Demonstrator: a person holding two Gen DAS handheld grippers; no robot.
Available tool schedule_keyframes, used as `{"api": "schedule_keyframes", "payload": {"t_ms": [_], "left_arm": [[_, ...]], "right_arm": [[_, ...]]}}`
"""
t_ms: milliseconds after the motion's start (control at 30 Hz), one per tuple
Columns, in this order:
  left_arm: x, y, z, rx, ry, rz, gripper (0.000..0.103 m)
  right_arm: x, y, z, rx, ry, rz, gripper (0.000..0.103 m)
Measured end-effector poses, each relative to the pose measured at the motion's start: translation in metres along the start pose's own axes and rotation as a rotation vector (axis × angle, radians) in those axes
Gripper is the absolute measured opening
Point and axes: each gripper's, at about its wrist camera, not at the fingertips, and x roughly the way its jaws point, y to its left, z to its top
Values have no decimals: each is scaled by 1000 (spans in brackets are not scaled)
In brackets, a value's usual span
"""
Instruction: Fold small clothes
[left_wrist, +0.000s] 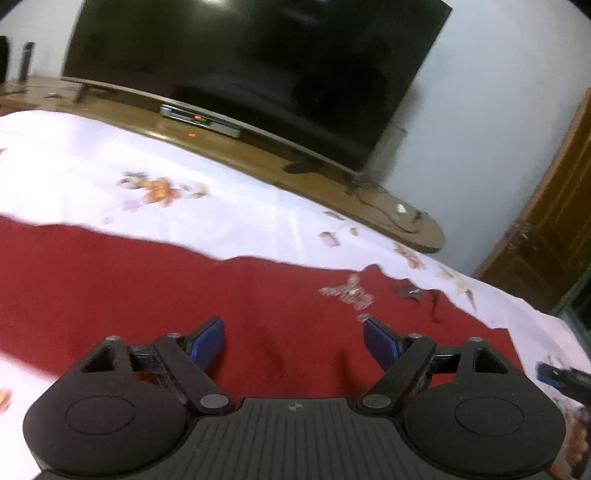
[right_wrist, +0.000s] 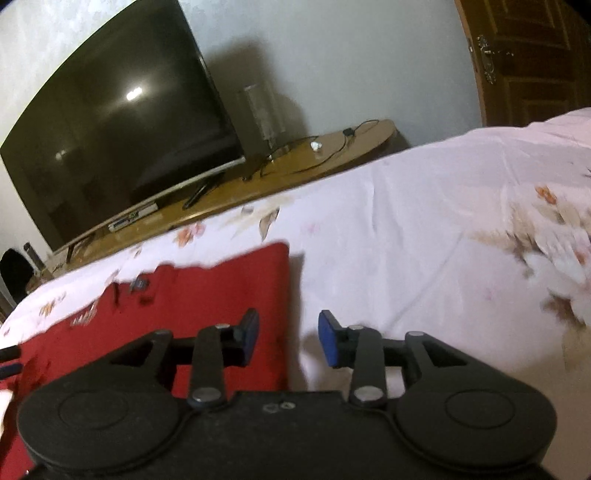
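A small red garment (left_wrist: 184, 288) with a silvery print (left_wrist: 347, 291) lies flat on the floral white bedsheet (left_wrist: 92, 158). My left gripper (left_wrist: 293, 341) is open and empty just above the red cloth, near its middle. In the right wrist view the red garment (right_wrist: 207, 291) fills the lower left, its right edge running down under my right gripper (right_wrist: 288, 338). The right gripper is open and empty, its left finger over the cloth, its right finger over the sheet (right_wrist: 424, 229). The right gripper's tip (left_wrist: 561, 374) shows at the left view's right edge.
A large dark television (left_wrist: 251, 66) stands on a long wooden cabinet (left_wrist: 258, 162) beyond the bed's far edge, with a set-top box (left_wrist: 199, 120) and cables (right_wrist: 314, 155). A wooden door (left_wrist: 554, 229) is at the right.
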Motion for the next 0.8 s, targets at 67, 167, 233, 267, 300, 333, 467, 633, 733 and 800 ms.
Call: {"api": "schedule_keyframes", "payload": {"t_ms": [67,167,233,267,300,333,467,633,733,800], "left_arm": [[20,-6,7,32,45,27,81],[46,-10,7,50,117,85,67],[49,-20,4,117,107,129,51],[50,-24,3,146,107,156,29],[50,-23,4,141,115,132,10],[48,-19,5,114,116,111,8],[43,-21,-1,162,79,127,6],[51,-15,-2,125,67,115,6],[51,-13,-1,142,83,100,7],[51,-12,0,145,86,95,9]], "right_arm": [[17,-2,12,14,-1,20,36],[47,-5,26,43,17,31,36],[65,-9,31,77,46,61,37],[74,-10,33,92,72,80,39],[84,-11,34,102,109,98,41],[91,-10,33,102,128,101,34],[80,-10,35,74,68,91,7],[88,-13,23,9,78,29,5],[84,-6,22,-33,69,1,13],[76,-4,21,-44,58,-24,24]]}}
